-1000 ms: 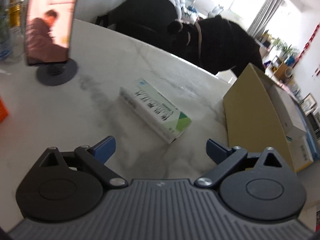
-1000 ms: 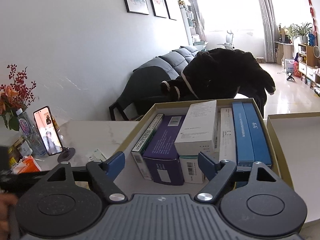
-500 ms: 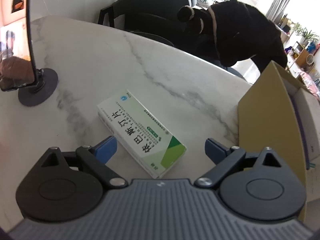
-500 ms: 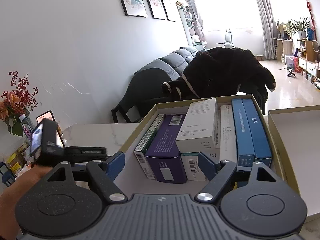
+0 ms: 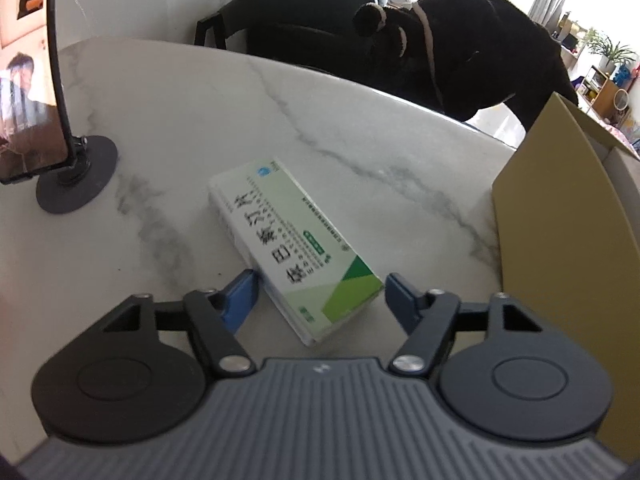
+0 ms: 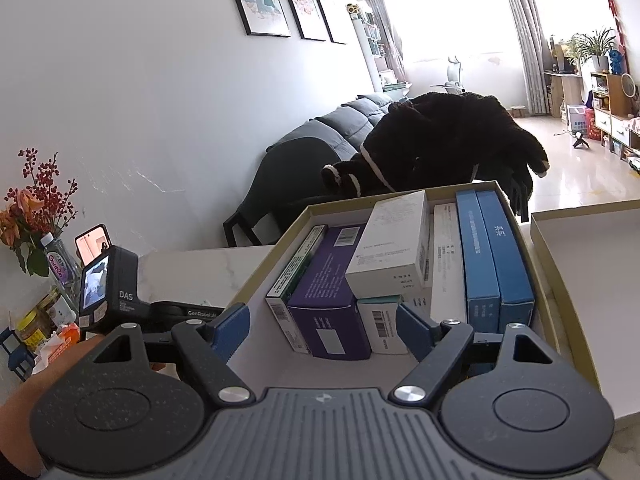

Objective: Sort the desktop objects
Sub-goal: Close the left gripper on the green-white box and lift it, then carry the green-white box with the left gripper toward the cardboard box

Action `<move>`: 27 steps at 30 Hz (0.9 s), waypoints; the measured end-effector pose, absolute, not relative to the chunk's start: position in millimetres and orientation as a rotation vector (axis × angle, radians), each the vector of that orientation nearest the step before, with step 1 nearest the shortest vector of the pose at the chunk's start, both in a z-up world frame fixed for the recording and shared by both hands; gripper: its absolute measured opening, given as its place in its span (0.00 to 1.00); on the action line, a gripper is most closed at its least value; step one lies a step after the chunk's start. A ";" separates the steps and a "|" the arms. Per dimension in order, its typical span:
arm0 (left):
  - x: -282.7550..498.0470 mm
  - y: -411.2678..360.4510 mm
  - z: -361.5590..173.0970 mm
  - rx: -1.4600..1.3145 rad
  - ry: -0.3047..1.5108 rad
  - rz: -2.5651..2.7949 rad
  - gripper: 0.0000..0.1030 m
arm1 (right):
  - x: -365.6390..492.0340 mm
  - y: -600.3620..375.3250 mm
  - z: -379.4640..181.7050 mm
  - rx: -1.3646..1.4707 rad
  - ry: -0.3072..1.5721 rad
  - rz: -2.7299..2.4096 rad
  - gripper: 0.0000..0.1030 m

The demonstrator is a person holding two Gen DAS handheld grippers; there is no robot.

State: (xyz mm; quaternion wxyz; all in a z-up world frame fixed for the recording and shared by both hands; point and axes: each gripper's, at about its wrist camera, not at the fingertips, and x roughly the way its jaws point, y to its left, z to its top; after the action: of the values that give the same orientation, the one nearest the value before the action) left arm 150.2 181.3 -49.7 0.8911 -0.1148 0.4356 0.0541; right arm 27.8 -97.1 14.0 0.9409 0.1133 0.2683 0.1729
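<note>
Since a sec ago your left gripper (image 5: pixel 318 292) has come fwd over the green-and-white medicine box (image 5: pixel 294 246), which sat well ahead of the fingers then and now lies between them.

Left wrist view: jaws are closing w/ the box's near end between them. Left blue pad (image 5: pixel 239 300) is at the box's long side, touching or just about; right pad looks just clear of the green corner, so no firm squeeze yet. Box lies flat and diagonal on the marble table (image 5: pixel 200 120), near end toward you. Phone on a round stand (image 5: pixel 76 178) is far left; the cardboard tray's wall (image 5: pixel 560 240) rises at right.

Right wrist view: your right gripper (image 6: pixel 324 328) hovers w/ jaws wide and nothing between them, over the near end of the cardboard tray (image 6: pixel 272 256). Inside, boxes are packed side by side: green-edged, purple (image 6: pixel 326 292), white, two blue (image 6: pixel 492 256). An open lid (image 6: pixel 592 264) sits just right of it. Your left hand (image 6: pixel 60 364) and its gripper body show at lower left.
</note>
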 end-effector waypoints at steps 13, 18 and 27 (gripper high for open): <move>134.3 194.5 -45.4 -0.255 0.860 0.055 0.53 | 22.9 -87.1 13.2 0.249 0.551 0.367 0.81; 119.4 193.0 -31.4 -0.241 0.796 0.005 0.52 | 19.8 -83.6 10.8 0.262 0.560 0.377 0.81; 88.6 185.9 0.2 -0.226 0.683 -0.074 0.50 | 16.8 -81.7 12.7 0.314 0.565 0.408 0.83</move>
State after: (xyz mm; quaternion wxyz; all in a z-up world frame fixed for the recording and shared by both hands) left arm 88.6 185.9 0.2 0.9354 -0.1105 0.3341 -0.0361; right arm 16.8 -81.7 12.7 0.9279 0.1532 0.2756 0.1990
